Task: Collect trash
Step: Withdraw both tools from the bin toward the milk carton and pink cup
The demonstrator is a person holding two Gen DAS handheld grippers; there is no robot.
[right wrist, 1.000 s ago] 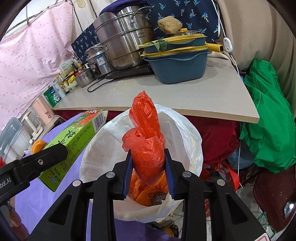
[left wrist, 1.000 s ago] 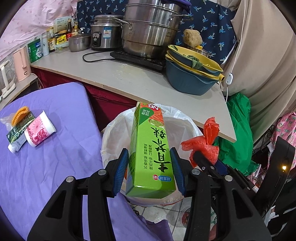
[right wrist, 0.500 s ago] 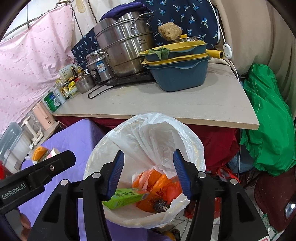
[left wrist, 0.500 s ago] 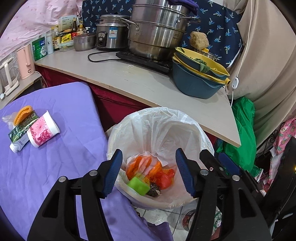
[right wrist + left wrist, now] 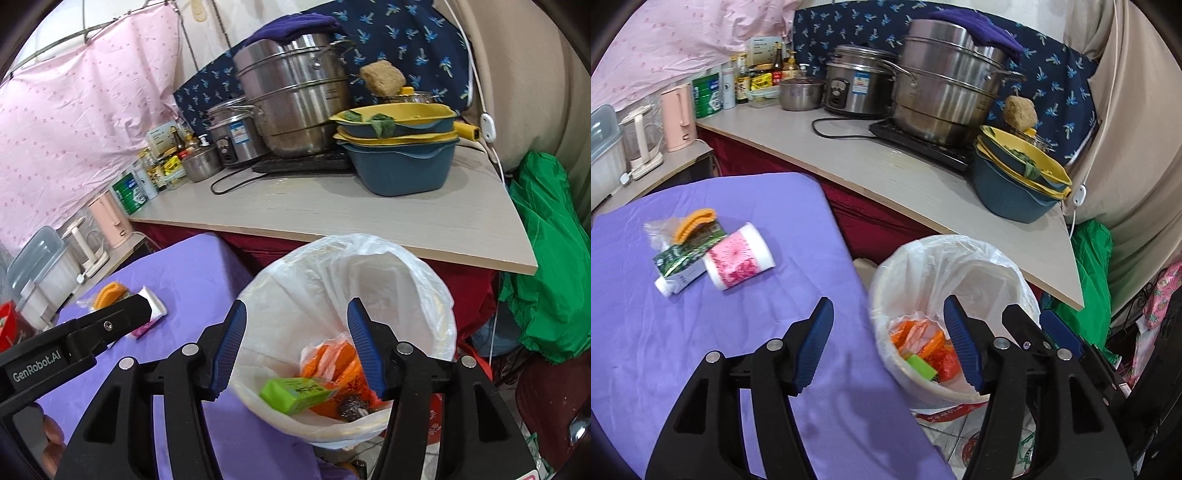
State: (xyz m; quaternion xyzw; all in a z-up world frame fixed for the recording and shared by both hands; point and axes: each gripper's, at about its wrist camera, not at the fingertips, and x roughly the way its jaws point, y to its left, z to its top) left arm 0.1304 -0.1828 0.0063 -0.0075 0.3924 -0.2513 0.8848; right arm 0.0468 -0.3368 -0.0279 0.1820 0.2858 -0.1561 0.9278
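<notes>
A bin lined with a white plastic bag (image 5: 964,266) (image 5: 369,273) stands beside the purple-clothed table (image 5: 701,332). Inside lie the green box (image 5: 295,393) (image 5: 921,365) and red and orange bags (image 5: 340,358). My left gripper (image 5: 888,341) is open and empty over the table edge and bin rim. My right gripper (image 5: 295,347) is open and empty above the bin. On the table lie a pink paper cup (image 5: 738,260), a green-patterned tube (image 5: 683,264), an orange comb-like piece (image 5: 692,219) and clear plastic (image 5: 657,232).
A grey counter (image 5: 886,173) behind the bin carries steel pots (image 5: 945,77), a rice cooker (image 5: 857,85), stacked blue and yellow basins (image 5: 1015,184) and bottles. A green bag (image 5: 546,273) hangs right of the bin. The left gripper's arm (image 5: 74,332) shows in the right wrist view.
Both grippers opened: the green box and the red bag dropped into the bin. The left gripper has since swung left toward the table.
</notes>
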